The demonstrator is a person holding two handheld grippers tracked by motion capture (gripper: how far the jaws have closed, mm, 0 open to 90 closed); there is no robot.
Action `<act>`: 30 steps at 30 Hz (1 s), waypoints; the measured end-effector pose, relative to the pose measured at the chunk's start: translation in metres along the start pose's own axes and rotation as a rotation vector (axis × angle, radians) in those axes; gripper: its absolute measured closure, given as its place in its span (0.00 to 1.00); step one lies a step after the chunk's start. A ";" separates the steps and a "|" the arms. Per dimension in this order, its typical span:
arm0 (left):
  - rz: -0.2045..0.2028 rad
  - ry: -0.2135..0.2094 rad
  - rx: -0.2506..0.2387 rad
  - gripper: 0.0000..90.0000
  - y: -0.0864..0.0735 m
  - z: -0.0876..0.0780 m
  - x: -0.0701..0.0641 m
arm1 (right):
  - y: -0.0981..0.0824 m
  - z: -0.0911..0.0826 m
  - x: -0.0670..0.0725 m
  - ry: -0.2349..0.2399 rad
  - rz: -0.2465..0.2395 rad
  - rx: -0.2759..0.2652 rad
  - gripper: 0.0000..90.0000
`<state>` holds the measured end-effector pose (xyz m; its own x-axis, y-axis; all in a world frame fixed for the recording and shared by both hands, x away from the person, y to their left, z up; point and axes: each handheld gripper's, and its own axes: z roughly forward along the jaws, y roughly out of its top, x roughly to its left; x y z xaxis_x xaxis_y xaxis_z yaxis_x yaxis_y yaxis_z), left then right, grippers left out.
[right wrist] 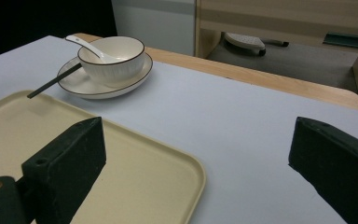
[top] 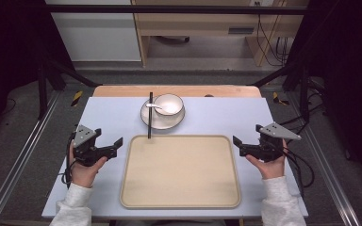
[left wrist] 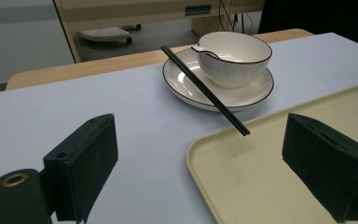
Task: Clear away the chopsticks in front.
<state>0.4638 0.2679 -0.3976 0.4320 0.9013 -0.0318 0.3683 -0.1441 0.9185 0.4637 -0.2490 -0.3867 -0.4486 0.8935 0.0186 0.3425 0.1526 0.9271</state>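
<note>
A white bowl [top: 169, 104] with a white spoon [top: 153, 106] in it stands on a white plate [top: 153, 121] at the table's far middle. Black chopsticks [top: 150, 115] lie across the plate's left rim, their near tips over the far edge of a beige tray [top: 181, 171]. My left gripper [top: 108, 140] is open at the tray's left edge, empty. My right gripper [top: 246, 143] is open at the tray's right edge, empty. In the left gripper view the bowl [left wrist: 234, 57], chopsticks [left wrist: 204, 89] and tray [left wrist: 261, 177] lie ahead. In the right gripper view the bowl [right wrist: 112, 60] sits far left.
The light blue table top [top: 217, 117] ends in a wooden strip [top: 176, 91] at the far edge. Metal frame rails [top: 19, 160] run along both sides of the table. Cabinets and cables stand on the floor beyond.
</note>
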 end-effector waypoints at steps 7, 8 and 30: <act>0.012 -0.017 -0.005 0.12 0.006 0.005 -0.006 | 0.000 0.000 0.001 0.004 0.003 -0.001 0.05; 0.012 -0.017 -0.004 0.12 0.006 0.006 -0.007 | 0.000 0.000 0.001 0.005 0.004 -0.002 0.05; 0.019 -0.029 -0.002 0.13 0.030 0.028 -0.008 | 0.003 -0.003 -0.001 -0.004 0.015 -0.015 0.04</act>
<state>0.4951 0.2450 -0.3807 0.4624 0.8863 -0.0258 0.3580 -0.1600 0.9199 0.4621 -0.2504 -0.3831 -0.4397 0.8976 0.0312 0.3365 0.1324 0.9323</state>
